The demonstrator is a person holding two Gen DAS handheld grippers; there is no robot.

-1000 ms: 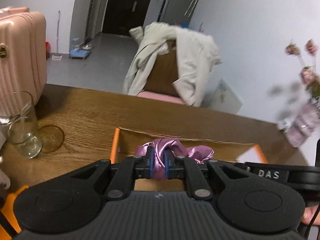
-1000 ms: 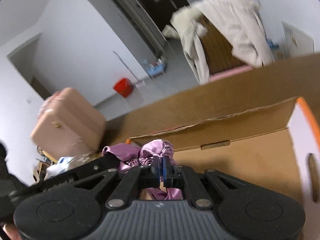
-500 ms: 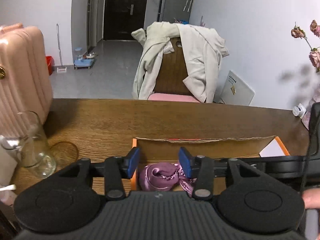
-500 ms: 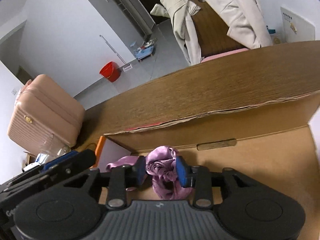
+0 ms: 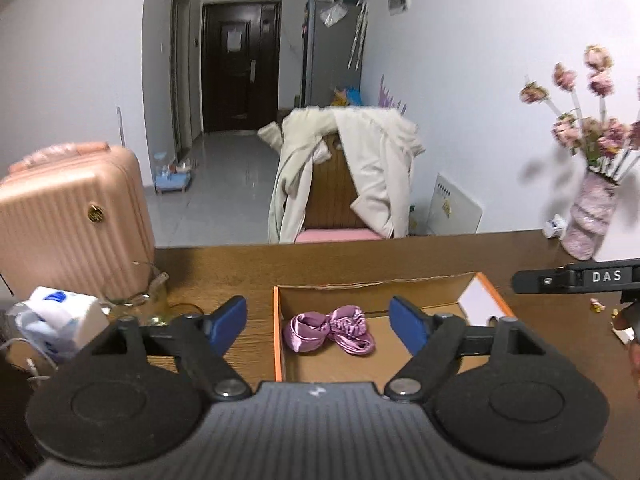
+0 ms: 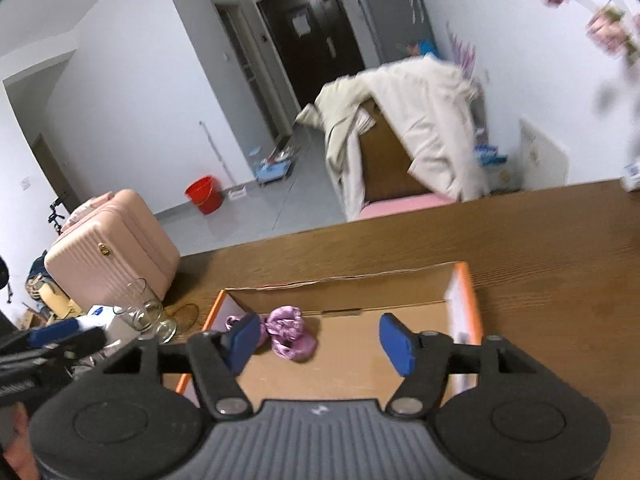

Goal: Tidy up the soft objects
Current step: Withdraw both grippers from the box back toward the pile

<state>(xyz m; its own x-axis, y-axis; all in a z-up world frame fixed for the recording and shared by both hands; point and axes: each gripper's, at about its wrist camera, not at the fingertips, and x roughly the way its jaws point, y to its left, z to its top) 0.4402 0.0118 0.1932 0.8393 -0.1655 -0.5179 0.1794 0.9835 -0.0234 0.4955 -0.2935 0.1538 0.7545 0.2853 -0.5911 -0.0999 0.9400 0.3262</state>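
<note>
Wooden table (box on it) faces a tiled hallway.

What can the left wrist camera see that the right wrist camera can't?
Only the left wrist view shows the vase of dried flowers at the table's right end and small wrappers beside it.

Only the right wrist view shows the red bucket on the floor.

Both show the purple satin headband lying in the cardboard box, the pink suitcase, the glass, and the coat-draped chair. The left gripper and right gripper are both opening, with nothing between their pads.
</note>
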